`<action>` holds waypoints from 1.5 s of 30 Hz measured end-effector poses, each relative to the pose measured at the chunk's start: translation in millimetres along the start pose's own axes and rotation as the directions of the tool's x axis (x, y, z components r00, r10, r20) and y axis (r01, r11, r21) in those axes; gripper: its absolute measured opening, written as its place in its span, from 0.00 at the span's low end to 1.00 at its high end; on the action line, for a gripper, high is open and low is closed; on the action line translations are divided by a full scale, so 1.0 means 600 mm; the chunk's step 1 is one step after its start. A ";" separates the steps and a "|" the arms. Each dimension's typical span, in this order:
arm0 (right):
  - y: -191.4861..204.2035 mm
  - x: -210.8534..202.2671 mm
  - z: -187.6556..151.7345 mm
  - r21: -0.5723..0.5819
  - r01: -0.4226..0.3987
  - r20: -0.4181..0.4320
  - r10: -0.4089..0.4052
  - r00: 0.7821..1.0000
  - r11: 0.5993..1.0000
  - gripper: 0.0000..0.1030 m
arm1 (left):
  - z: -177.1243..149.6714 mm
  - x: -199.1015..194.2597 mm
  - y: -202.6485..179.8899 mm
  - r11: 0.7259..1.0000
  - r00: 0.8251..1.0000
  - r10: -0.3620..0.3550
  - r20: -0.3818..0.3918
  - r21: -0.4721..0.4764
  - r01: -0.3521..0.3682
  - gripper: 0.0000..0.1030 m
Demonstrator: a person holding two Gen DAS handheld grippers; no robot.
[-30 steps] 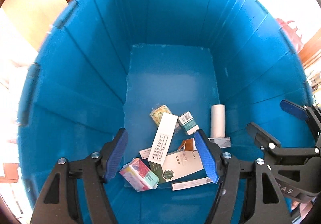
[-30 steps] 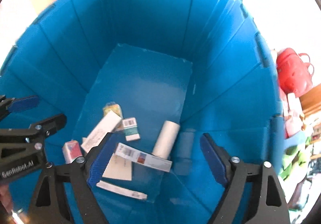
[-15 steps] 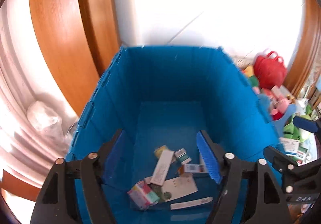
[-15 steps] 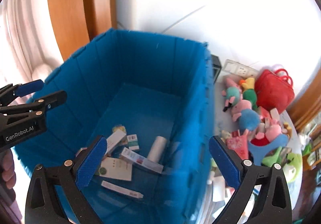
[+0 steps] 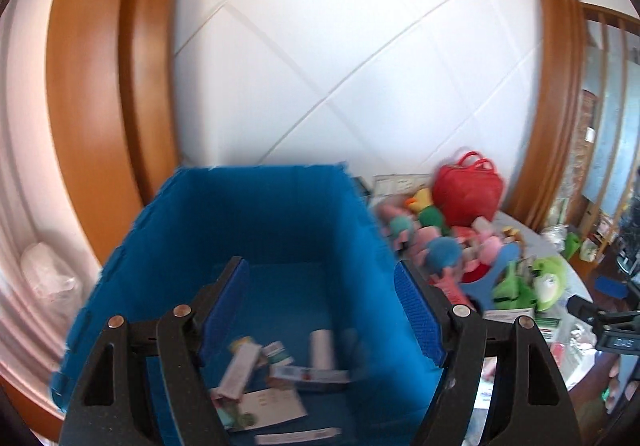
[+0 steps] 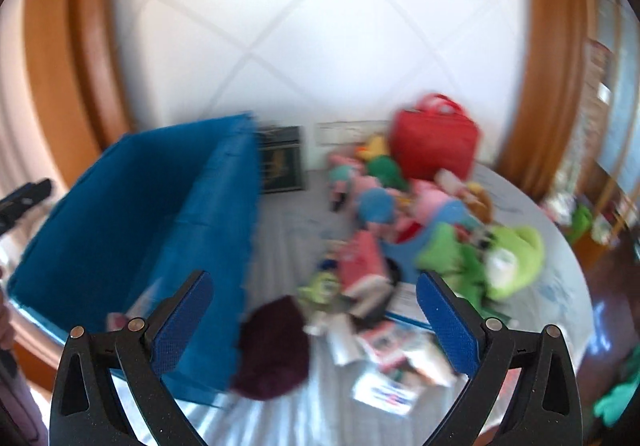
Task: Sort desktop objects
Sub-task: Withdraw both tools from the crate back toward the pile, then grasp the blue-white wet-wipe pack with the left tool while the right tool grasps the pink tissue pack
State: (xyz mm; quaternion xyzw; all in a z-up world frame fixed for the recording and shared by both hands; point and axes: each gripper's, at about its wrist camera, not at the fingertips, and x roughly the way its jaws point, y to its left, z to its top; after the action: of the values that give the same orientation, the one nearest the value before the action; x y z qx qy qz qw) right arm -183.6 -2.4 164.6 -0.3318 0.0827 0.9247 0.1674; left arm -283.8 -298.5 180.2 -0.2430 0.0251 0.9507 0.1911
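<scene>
Now both grippers have pulled back since 0.5 s ago, so the bin looks smaller. Left gripper gapes wide and empty over it; 1 white roll lies ahead. Right gripper, also wide and empty, faces 1 red bag beyond blurred toys.
</scene>
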 end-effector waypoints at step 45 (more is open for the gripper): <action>-0.616 0.320 -0.404 0.124 0.010 -0.550 0.061 0.833 0.992 1.00 | -0.587 0.311 -0.521 0.991 0.679 0.133 -0.722 0.079 -0.110 0.78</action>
State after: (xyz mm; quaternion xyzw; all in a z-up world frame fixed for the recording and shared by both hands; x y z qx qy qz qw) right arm -46.1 326.3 -159.8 -0.5724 0.1881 0.7850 0.1440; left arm -158.0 6.8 -203.5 -0.5938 0.1284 0.7872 0.1057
